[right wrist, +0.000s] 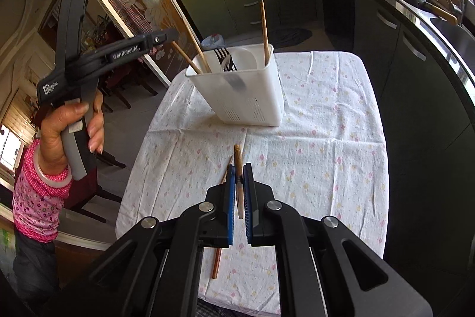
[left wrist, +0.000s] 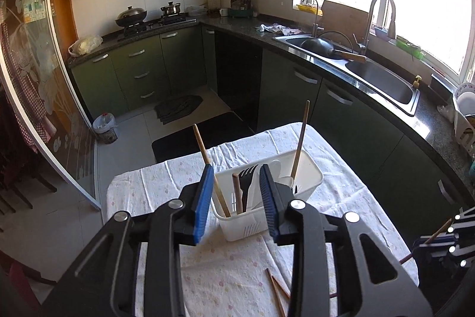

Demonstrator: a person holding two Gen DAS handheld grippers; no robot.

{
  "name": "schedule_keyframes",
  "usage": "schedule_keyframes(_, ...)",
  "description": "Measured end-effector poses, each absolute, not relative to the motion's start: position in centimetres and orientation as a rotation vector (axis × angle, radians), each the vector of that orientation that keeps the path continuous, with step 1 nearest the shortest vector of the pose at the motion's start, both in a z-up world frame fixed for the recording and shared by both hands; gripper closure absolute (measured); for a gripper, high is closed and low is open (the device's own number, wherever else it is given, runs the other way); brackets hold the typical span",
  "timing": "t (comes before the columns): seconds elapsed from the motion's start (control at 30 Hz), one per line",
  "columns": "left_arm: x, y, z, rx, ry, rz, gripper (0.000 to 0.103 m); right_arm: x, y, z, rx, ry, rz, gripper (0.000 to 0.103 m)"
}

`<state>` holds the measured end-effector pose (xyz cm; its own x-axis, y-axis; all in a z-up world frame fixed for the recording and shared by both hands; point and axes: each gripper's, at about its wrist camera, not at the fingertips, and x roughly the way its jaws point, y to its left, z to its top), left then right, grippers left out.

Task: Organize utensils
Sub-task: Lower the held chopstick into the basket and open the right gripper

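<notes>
A white utensil holder (left wrist: 308,177) (right wrist: 261,97) stands on the cloth-covered table (left wrist: 148,192) (right wrist: 326,162). It holds wooden chopsticks (left wrist: 299,138) (right wrist: 263,28), a black fork (left wrist: 246,180) (right wrist: 222,55) and a white spoon. My left gripper (left wrist: 237,177) is open above the holder, a chopstick (left wrist: 204,153) leaning by its left finger. My right gripper (right wrist: 240,171) is shut on a wooden chopstick (right wrist: 238,165), over the table's near part. Loose chopsticks (left wrist: 277,287) (right wrist: 216,263) lie on the cloth.
The table stands in a kitchen with green cabinets (left wrist: 139,73), a dark counter and a sink (left wrist: 383,79) at the right. A glass sliding door (left wrist: 44,79) is at the left. The person's hand (right wrist: 71,132) holds the left gripper at left in the right wrist view.
</notes>
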<state>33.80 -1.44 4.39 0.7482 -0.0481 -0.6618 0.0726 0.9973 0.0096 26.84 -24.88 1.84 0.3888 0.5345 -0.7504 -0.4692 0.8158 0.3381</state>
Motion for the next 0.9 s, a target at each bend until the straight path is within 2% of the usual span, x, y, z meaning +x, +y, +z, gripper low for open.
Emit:
schedule_keyframes(0.17, 30.6, -0.6, 5.1, 0.013, 0.71, -0.1, 0.064, 28.8, -24.4, 8.6, 0.114, 0.81, 0.622, 0.097)
schedule_keyframes(0.4, 26.6, 0.5, 3.6, 0.021, 0.748, -0.136, 0.064, 32.8, -22.1, 13.8, 0.11, 0.642, 0.503, 0.097)
schedule_keyframes(0.53, 25.4, 1.0, 2.3, 0.013, 0.784, -0.157, 0.064, 35.5, -20.5, 12.7, 0.085, 0.658, 0.442, 0.097)
schedule_keyframes(0.67, 24.9, 0.7, 0.8, 0.014, 0.829, -0.18, 0.063, 38.4, -19.1, 9.1, 0.06, 0.735, 0.413, 0.096)
schedule_keyframes(0.8, 25.2, -0.1, -0.8, 0.013, 0.884, -0.199, 0.057, 39.8, -18.1, 5.9, 0.035, 0.813, 0.433, 0.096)
schedule_keyframes(0.83, 25.3, -0.4, -1.2, 0.013, 0.899, -0.201, 0.056, 39.8, -18.0, 5.2, 0.029, 0.826, 0.436, 0.092)
schedule_keyframes(0.87, 25.4, -0.7, -1.7, 0.016, 0.917, -0.205, 0.056, 39.6, -18.1, 4.9, 0.027, 0.831, 0.437, 0.079)
schedule_keyframes(0.9, 25.5, -1.0, -2.1, 0.02, 0.933, -0.21, 0.056, 39.4, -18.2, 4.8, 0.026, 0.828, 0.442, 0.073)
